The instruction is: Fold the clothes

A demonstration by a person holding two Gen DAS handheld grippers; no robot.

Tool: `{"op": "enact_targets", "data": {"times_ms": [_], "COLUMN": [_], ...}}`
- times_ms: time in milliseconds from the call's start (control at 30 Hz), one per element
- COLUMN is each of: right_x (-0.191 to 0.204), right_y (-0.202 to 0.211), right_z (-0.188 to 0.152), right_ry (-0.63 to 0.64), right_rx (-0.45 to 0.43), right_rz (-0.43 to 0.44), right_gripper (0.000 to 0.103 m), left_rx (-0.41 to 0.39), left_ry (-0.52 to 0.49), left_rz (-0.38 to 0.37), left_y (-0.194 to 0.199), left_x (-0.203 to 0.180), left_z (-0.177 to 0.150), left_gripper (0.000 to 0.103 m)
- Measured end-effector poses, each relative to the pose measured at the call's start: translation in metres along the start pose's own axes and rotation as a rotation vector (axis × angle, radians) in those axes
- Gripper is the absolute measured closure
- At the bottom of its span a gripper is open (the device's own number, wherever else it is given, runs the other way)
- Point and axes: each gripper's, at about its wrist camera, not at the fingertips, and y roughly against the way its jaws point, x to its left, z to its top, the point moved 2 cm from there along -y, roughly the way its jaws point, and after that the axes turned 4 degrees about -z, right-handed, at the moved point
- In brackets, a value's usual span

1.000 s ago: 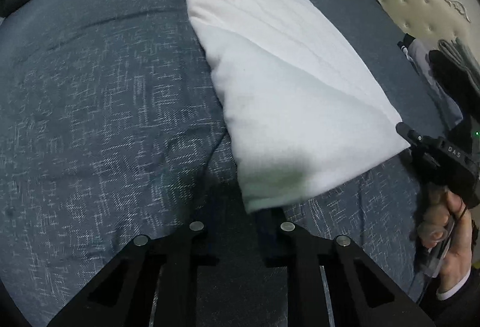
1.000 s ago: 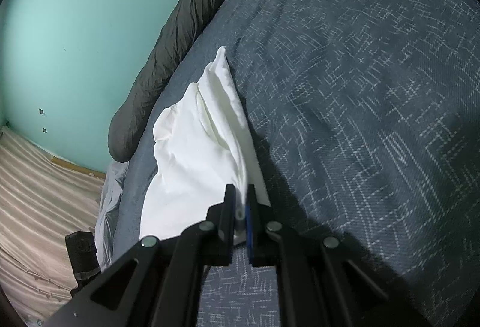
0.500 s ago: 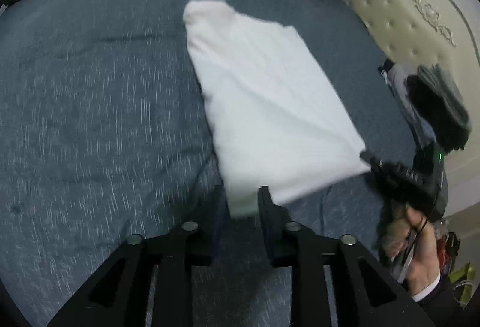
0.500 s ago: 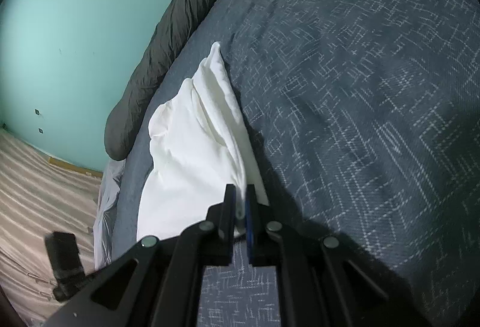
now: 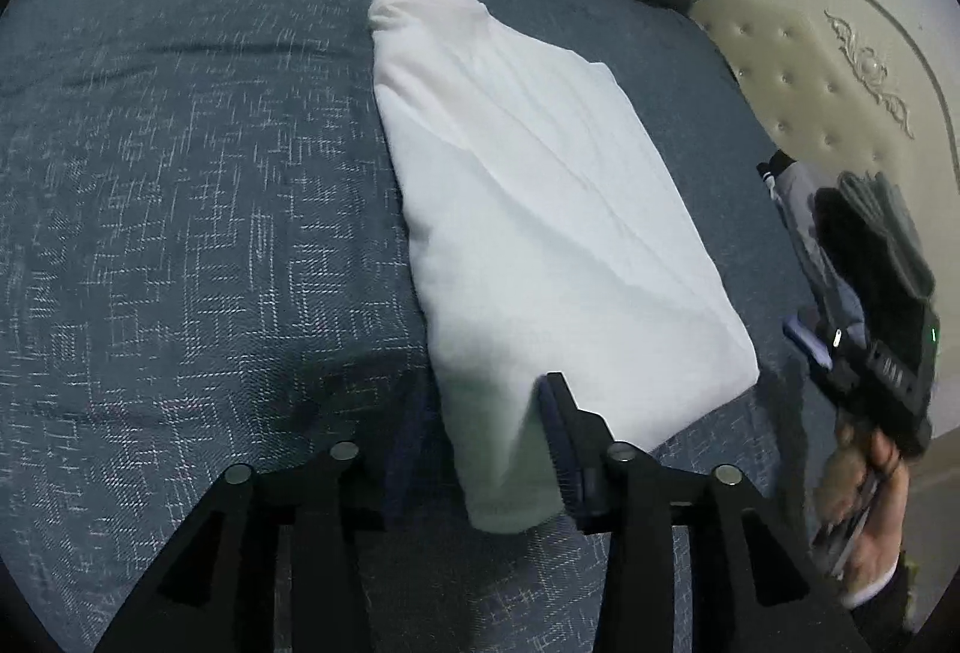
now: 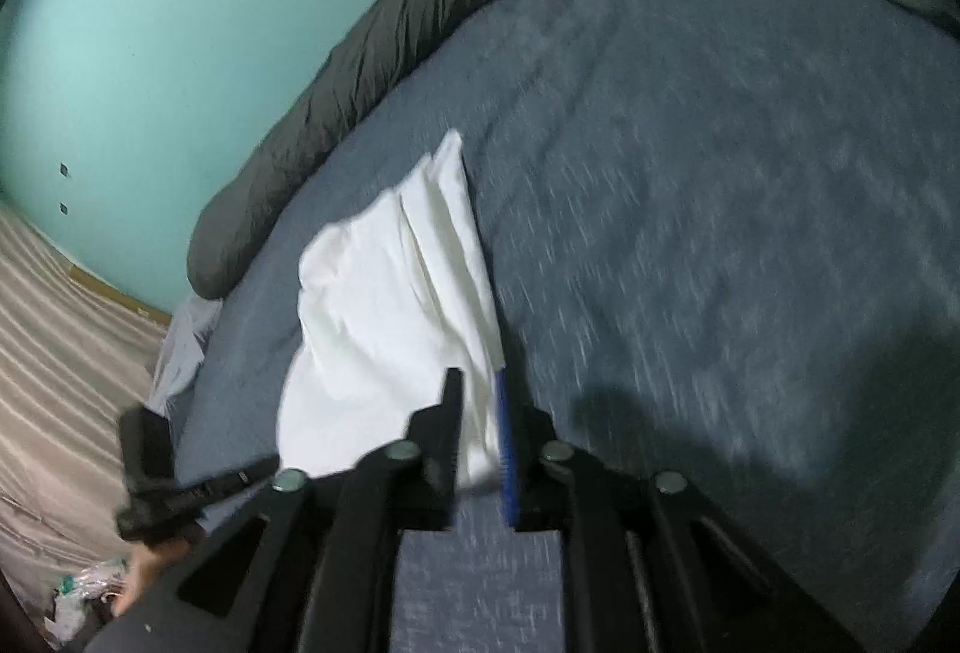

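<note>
A folded white garment [image 5: 540, 233] lies on the blue-grey bed cover [image 5: 180, 203], its near edge toward both grippers. The left gripper [image 5: 480, 449] has its fingers spread wide, a corner of the cloth lying loosely between them. The right gripper [image 6: 477, 437] has its fingers slightly apart, with the other corner between them. A dark duvet [image 6: 372, 53] is bunched against the turquoise wall [image 6: 150, 23].
</note>
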Motion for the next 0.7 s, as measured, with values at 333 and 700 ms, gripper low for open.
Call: {"op": "enact_targets", "data": {"times_ms": [333, 700], "right_x": [0.057, 0.090], "right_y": [-0.105, -0.203], "right_z": [0.098, 0.163], "right_ry": [0.115, 0.256], "right_rx": [0.128, 0.213], "right_rz": [0.018, -0.098], "right_gripper": [0.062, 0.062], "left_rx": [0.002, 0.018], "left_ry": [0.014, 0.017], "left_rz": [-0.054, -0.085], "left_y": [-0.013, -0.020], "left_x": [0.005, 0.011], "left_z": [0.003, 0.006], "left_gripper": [0.057, 0.049]}}
